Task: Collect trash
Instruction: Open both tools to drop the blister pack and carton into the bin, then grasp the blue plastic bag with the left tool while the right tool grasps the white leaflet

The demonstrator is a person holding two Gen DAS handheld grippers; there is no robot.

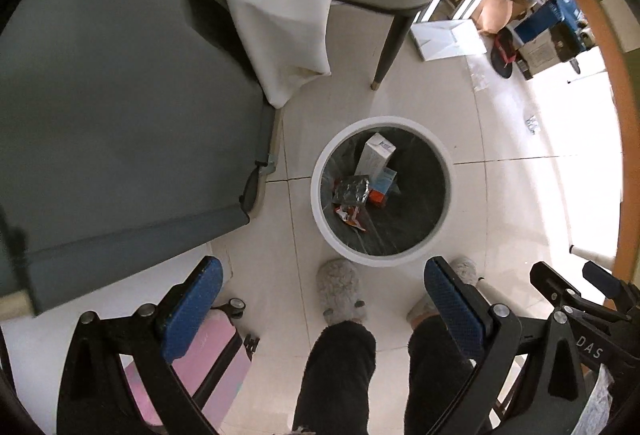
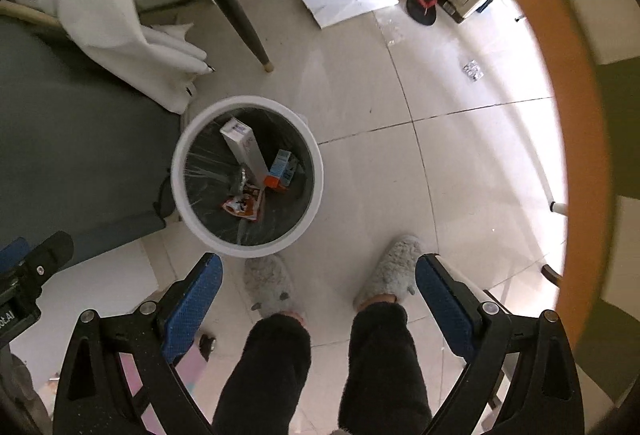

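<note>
A: Pale tiled floor (image 2: 460,171), seen from straight above. A grey mattress (image 1: 120,95) fills one side, with a white cloth (image 1: 276,7) hanging off its corner and a chair (image 1: 384,47) standing just past it.

B: And the trash?

A: In a round white bin (image 1: 382,261) lined with a dark bag. Inside there is a tall white carton (image 1: 374,153), a small blue and orange box (image 2: 282,171), a silver foil pack (image 1: 352,189) and an orange wrapper (image 2: 244,205). One small crumpled foil scrap (image 2: 473,70) lies on the tiles, well apart from the bin.

B: The tongs?

A: The left gripper (image 1: 322,309) points down with its blue pads spread wide and nothing between them. The right gripper (image 2: 318,301) is the same: jaws apart, empty.

B: Anyone there?

A: A person's legs in dark fleece trousers, with grey fluffy slippers (image 2: 394,269), toes just beside the bin. A pink suitcase (image 1: 216,359) lies below the left gripper, and boxes and a black sandal (image 2: 422,1) clutter the far wall.
</note>
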